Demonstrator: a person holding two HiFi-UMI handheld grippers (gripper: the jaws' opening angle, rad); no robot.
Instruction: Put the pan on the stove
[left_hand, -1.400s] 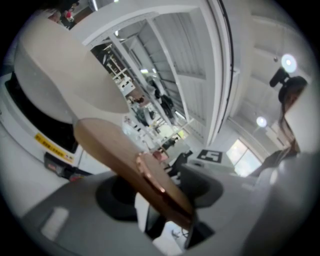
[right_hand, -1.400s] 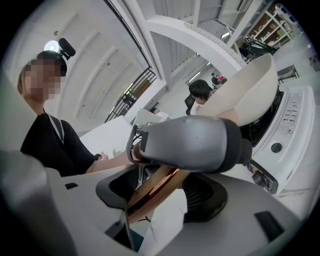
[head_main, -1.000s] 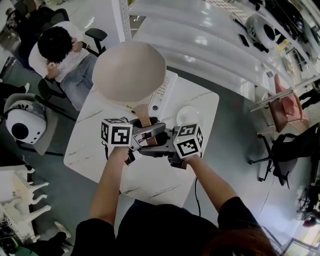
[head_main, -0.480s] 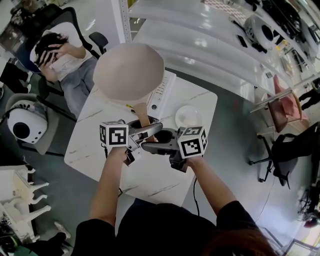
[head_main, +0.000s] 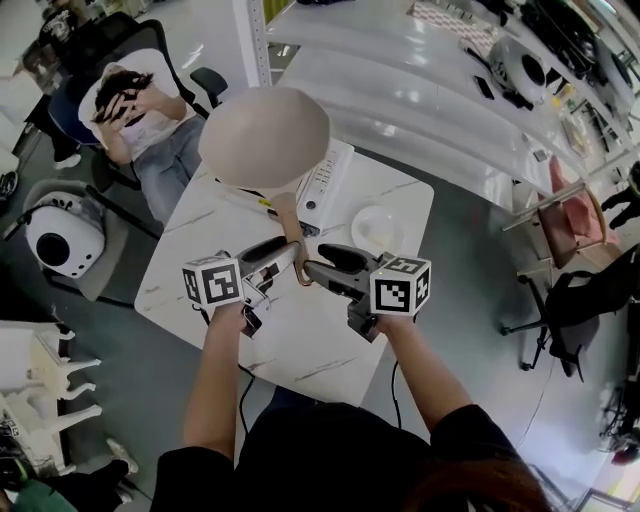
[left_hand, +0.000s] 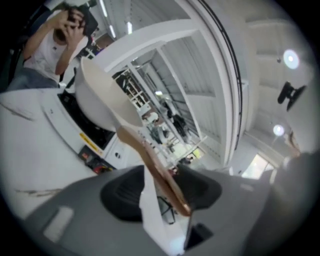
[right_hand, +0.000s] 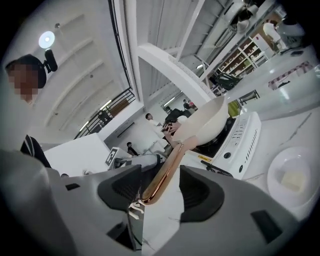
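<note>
Left gripper (head_main: 285, 262), head view: jaws spread, one on each side of the copper end of the handle (head_main: 291, 228), not clamping it. Right gripper (head_main: 315, 266) is the same: spread, coming at the handle end from the other side. In both earlier head pictures the two grippers were bunched tight together over the handle. Now they sit further apart and pulled back toward the person, so only the handle's tip lies between the jaws. Pan (head_main: 265, 135) hasn't shifted: the bowl is over the white stove (head_main: 325, 180) at the far side of the table (head_main: 300, 340), with a plate (head_main: 378, 228) beside it to the right.

Left gripper view: the handle (left_hand: 150, 160) runs down between the jaws. White table shows through the gap on one side, and the handle end lies close to the other jaw but isn't squeezed. The jaws have just been closing in a little, yet nothing is pinched. The pan (left_hand: 105, 97) rests on the stove's dark top (left_hand: 75, 117).

Right gripper view: the handle (right_hand: 167, 170) end is between the jaws with gaps on both sides, so the jaws are apart and hold nothing. The pan (right_hand: 205, 122) sits on the stove (right_hand: 242, 142) cooktop. The plate (right_hand: 280, 192), with a pale block on it, is at the right.

My read: the release is done and the pan is on the stove, so the task looks all but complete. What's left is probably backing both grippers clear of the handle. The risk is a jaw catching the tip and dragging the pan off the burner.
</note>
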